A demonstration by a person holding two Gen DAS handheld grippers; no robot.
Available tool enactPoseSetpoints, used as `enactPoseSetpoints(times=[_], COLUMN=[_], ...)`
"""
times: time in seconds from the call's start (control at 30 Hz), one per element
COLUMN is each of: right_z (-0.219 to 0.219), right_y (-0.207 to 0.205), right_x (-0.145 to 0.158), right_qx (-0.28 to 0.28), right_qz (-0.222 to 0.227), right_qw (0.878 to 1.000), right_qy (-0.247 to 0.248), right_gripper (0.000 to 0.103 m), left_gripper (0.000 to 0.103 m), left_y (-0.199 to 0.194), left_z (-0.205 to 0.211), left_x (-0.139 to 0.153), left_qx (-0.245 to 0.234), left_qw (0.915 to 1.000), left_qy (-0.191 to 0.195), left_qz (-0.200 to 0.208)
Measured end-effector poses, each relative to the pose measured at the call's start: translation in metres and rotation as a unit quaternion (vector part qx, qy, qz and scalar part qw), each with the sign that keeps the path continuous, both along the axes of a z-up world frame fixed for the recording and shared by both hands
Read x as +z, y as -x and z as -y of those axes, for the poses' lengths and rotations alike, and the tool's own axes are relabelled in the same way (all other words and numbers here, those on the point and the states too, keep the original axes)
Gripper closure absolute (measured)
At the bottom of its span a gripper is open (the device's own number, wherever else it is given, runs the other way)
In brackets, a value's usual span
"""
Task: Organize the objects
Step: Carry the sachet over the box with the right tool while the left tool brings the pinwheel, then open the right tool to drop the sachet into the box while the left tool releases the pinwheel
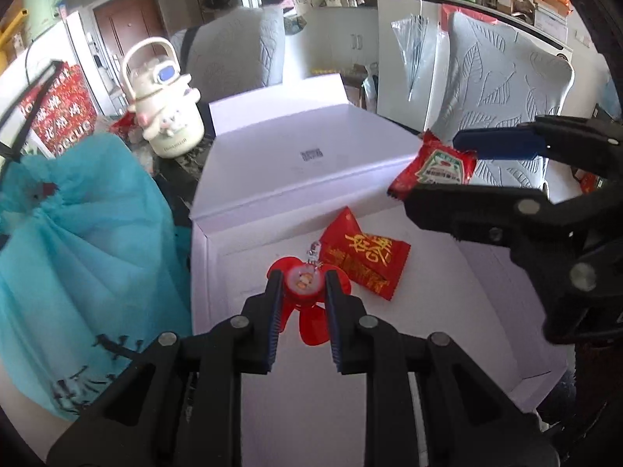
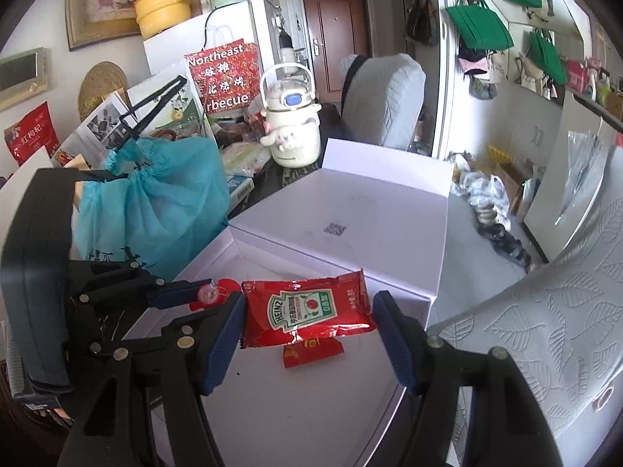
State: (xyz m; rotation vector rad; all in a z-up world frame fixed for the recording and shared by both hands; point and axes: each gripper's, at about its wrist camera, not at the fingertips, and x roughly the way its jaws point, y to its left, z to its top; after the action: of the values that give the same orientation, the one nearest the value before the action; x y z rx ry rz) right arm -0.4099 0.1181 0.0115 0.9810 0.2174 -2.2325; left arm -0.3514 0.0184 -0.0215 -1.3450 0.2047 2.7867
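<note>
My left gripper [image 1: 301, 280] is shut on a small red flower-shaped trinket [image 1: 303, 281] with a round middle, just above the floor of a white open box [image 1: 350, 369]. A red candy packet with gold writing [image 1: 364, 258] lies on the box floor just beyond it. My right gripper [image 2: 309, 313] holds a red Heinz ketchup sachet [image 2: 307, 313] by its ends above the box; the sachet also shows in the left wrist view [image 1: 438, 167] between the right fingers. The candy packet [image 2: 313, 352] shows under the sachet. The trinket [image 2: 210, 294] shows in the left gripper at left.
The box's white lid [image 1: 307, 155] stands propped behind the box. A blue drawstring bag [image 1: 78, 257] sits left of the box. A cream kettle with a plush toy [image 1: 165, 113] stands behind. Grey padded chairs [image 1: 502, 89] are at the right and back.
</note>
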Motion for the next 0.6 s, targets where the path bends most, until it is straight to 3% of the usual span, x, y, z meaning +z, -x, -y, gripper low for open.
enactPoseSetpoints(times=[0.6], right_z=[0.002], right_y=[0.019], right_x=[-0.030], right_qx=[-0.015], right_qz=[0.051], right_qw=[0.998], right_qy=[-0.013], right_gripper=[0.035], left_gripper=[0.083], left_y=[0.009], left_z=[-0.003], left_x=[-0.025], left_qx=[0.005], left_qw=[0.9988], left_qy=[-0.020], left_qz=[0.044])
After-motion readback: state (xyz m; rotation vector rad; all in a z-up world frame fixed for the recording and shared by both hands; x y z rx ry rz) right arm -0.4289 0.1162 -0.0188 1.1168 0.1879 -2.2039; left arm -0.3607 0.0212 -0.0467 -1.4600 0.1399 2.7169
